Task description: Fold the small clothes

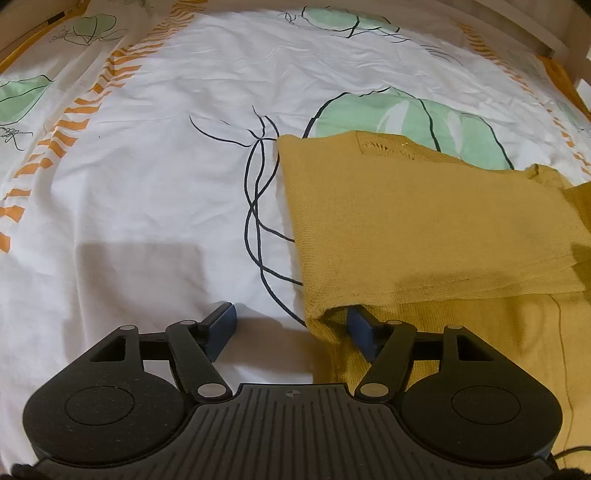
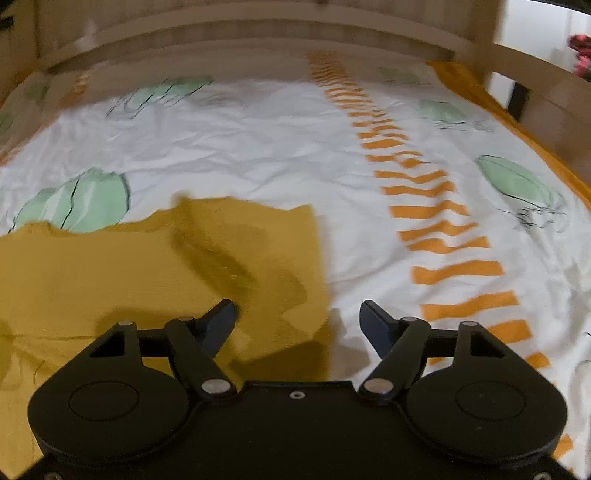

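Observation:
A mustard-yellow knit garment point(image 1: 424, 221) lies partly folded on the bed, at the right of the left wrist view. My left gripper point(image 1: 291, 321) is open, low at the garment's near left corner; its right finger point(image 1: 364, 330) sits under the folded edge and its left finger point(image 1: 223, 325) rests on the sheet. In the right wrist view the garment point(image 2: 147, 266) fills the left and is blurred. My right gripper point(image 2: 297, 321) is open above the garment's right edge and holds nothing.
The bed sheet point(image 1: 147, 184) is white with green leaf prints and orange striped bands point(image 2: 436, 210). A wooden bed frame point(image 2: 258, 37) runs along the far edge. A wooden rail point(image 1: 532, 33) shows at the top right.

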Tool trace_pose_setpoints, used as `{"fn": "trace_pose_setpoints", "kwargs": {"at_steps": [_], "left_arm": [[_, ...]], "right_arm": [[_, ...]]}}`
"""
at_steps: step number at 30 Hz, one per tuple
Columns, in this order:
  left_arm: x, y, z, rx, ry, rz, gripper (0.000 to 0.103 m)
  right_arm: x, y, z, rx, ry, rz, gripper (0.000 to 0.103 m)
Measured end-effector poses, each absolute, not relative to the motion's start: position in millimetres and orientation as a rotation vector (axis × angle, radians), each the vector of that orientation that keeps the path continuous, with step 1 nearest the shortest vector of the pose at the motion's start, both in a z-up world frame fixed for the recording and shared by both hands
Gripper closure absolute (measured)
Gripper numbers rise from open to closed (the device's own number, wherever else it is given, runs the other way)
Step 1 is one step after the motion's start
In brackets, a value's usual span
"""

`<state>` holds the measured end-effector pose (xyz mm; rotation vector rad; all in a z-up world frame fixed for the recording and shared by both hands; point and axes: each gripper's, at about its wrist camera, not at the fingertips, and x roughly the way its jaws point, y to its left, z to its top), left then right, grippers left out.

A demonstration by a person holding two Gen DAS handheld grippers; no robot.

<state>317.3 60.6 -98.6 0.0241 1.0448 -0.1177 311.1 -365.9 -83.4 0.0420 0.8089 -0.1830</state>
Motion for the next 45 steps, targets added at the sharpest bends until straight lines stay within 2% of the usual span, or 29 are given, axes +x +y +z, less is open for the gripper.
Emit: {"fn": "trace_pose_setpoints", "kwargs": {"at_steps": [6, 16, 17, 18, 19, 20, 21, 26, 37, 41, 42, 45], "left_arm": [[317, 60, -99, 0.024, 1.045, -0.118, 0.037], [318, 61, -99, 0.014, 1.051, -0.12, 0.035], [318, 60, -99, 0.013, 1.051, -0.12, 0.035], [318, 60, -99, 0.013, 1.051, -0.12, 0.034], [318, 60, -99, 0.013, 1.051, -0.119, 0.034], [318, 60, -99, 0.013, 1.051, -0.119, 0.034], [318, 60, -99, 0.014, 1.051, -0.12, 0.034], [318, 60, -99, 0.011, 1.051, -0.119, 0.034], [318, 64, -88, -0.073, 1.065, -0.194, 0.034], [316, 65, -81, -0.096, 1.045, -0.204, 0.034], [315, 66, -78, -0.102, 1.039, -0.211, 0.034], [315, 69, -71, -0.125, 1.024, -0.223, 0.034]], "right_arm": [[315, -374, -84, 0.171, 0.785, -0.081, 0.031], [341, -379, -104, 0.273, 0.811, -0.03, 0.041], [342, -379, -104, 0.282, 0.812, -0.029, 0.049], [342, -379, -103, 0.284, 0.809, -0.028, 0.065], [341, -377, -102, 0.278, 0.809, -0.028, 0.077], [340, -374, -100, 0.268, 0.805, -0.017, 0.085], [339, -372, -98, 0.261, 0.802, -0.004, 0.088], [324, -369, -82, 0.24, 0.765, -0.003, 0.089], [326, -379, -100, 0.253, 0.827, -0.027, 0.088], [322, -382, -96, 0.252, 0.809, -0.048, 0.077], [320, -382, -94, 0.243, 0.798, -0.062, 0.069], [319, -382, -89, 0.194, 0.768, -0.093, 0.058]]}}
